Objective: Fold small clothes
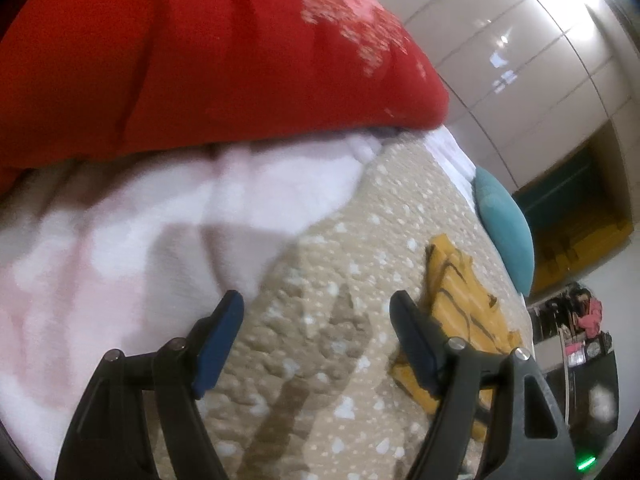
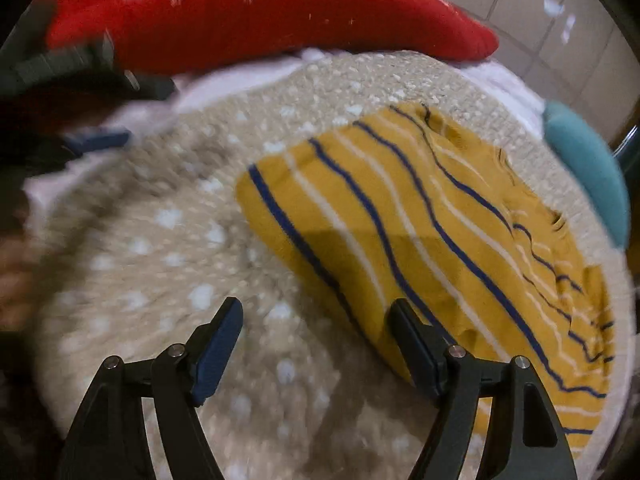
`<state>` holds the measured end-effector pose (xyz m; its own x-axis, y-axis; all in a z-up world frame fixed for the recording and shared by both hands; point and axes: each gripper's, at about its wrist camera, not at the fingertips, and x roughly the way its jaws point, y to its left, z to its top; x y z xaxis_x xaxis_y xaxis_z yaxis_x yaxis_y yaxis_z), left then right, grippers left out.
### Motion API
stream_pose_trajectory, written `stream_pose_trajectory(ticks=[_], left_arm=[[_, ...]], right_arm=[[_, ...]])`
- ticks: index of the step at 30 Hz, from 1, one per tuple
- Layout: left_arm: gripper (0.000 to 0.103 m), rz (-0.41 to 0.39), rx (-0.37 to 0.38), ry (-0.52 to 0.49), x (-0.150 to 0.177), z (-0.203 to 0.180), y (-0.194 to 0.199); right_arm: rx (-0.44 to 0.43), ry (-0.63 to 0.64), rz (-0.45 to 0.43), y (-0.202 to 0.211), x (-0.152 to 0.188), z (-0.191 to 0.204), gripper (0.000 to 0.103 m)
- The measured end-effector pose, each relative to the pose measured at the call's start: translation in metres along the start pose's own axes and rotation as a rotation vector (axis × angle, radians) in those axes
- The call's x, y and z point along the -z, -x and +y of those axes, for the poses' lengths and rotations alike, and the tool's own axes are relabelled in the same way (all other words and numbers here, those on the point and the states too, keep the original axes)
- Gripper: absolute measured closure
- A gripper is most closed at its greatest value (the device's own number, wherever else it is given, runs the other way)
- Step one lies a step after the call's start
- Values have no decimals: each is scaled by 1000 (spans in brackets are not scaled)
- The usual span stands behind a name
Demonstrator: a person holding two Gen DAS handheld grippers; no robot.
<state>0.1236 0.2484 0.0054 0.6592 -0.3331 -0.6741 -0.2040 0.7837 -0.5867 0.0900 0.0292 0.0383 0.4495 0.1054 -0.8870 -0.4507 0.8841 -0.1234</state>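
A small yellow shirt with blue and white stripes (image 2: 432,232) lies folded on the beige dotted bedspread (image 2: 168,248). My right gripper (image 2: 316,312) is open and empty, low over the bedspread at the shirt's near left edge; its right finger overlaps the shirt's edge. In the left wrist view the same shirt (image 1: 460,300) lies to the right. My left gripper (image 1: 318,304) is open and empty over the bedspread (image 1: 320,360), between a white-pink blanket (image 1: 120,248) and the shirt. The left gripper also shows blurred at the far left of the right wrist view (image 2: 96,140).
A big red cushion (image 1: 200,52) lies at the back over the white-pink blanket. A teal pillow (image 1: 506,224) sits at the bed's right edge. Glossy wardrobe doors (image 1: 520,60) stand behind. A dark shelf with clutter (image 1: 576,328) is at the right.
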Motion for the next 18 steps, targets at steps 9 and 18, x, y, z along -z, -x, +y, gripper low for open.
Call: stream_pose_trajectory(ticks=[9, 18], left_arm=[[59, 60, 1, -252, 31, -72, -42], [69, 102, -44, -293, 38, -76, -65]], right_arm=[[41, -199, -12, -14, -53, -78, 82], [-17, -225, 70, -95, -134, -97, 81]])
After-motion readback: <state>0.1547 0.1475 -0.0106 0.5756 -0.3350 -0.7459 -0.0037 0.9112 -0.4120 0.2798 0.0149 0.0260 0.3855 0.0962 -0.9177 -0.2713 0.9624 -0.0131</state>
